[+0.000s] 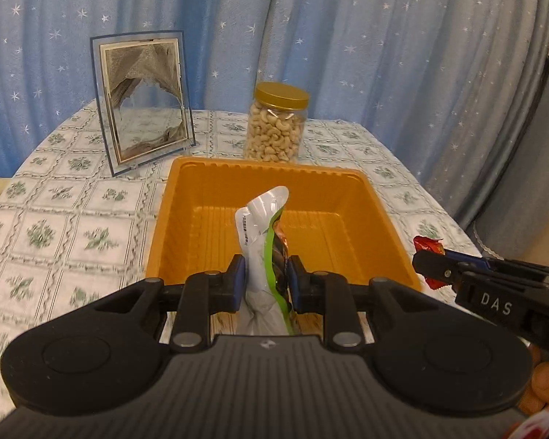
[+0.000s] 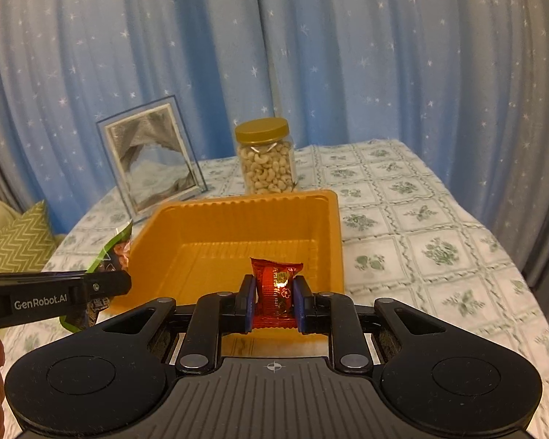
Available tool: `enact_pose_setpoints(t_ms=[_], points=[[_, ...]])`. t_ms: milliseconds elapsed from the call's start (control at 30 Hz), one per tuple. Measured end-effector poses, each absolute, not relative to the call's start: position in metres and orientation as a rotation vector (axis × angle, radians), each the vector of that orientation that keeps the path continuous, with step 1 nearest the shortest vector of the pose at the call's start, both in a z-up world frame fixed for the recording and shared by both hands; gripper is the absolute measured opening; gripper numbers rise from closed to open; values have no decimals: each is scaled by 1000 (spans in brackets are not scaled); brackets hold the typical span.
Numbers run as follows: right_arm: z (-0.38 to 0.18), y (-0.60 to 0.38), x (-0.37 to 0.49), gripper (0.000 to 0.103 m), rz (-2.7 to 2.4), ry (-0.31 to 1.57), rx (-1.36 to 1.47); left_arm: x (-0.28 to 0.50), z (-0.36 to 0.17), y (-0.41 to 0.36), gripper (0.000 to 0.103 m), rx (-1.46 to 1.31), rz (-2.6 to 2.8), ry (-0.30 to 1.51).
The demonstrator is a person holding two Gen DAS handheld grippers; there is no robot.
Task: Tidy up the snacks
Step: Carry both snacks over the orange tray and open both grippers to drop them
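Two grippers are in your hands above a table (image 1: 73, 197) covered by a white cloth printed with green floral squares. Behind it hangs a blue curtain (image 1: 347, 36) dotted with white stars, and a green zigzag-patterned cushion (image 2: 16, 241) sits past the table's left edge in the right wrist view. On the cloth stands an orange plastic tray (image 1: 186, 197), its ribbed floor bare. Just behind the tray's far wall stands a clear jar of cashews (image 1: 274, 128) with a gold lid; to the jar's left, a glass-framed sand picture (image 1: 144, 98) leans upright.

Your left gripper (image 1: 265, 280) has its blue pads pinched on a white-and-green snack pouch (image 1: 261, 226), which stands up between the fingers over the tray's near edge (the pouch's printed side shows only partly).

Your right gripper (image 2: 273, 301) is clamped on a small red candy packet (image 2: 276, 289), held upright at the tray's near wall. In the left wrist view this gripper shows at the right, just beside the tray's right rim, with the red wrapper protruding from its tip. Neither snack rests in the tray.
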State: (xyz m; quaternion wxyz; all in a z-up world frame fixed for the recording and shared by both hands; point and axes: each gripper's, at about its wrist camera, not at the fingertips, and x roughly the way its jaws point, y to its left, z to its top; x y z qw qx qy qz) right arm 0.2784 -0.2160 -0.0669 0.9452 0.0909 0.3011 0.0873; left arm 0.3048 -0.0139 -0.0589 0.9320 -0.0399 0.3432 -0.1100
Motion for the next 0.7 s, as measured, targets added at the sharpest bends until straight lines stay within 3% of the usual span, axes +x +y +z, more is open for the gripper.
enact_pose_setpoints(t_ms=[500, 600, 700], points=[[-93, -202, 352, 22, 208, 697, 214, 371, -95, 0, 24, -131, -243, 708], [-94, -205, 357, 22, 203, 693, 230, 372, -94, 5, 36, -149, -232, 683], [-97, -207, 359, 22, 201, 709, 249, 373, -94, 9, 36, -157, -224, 684]])
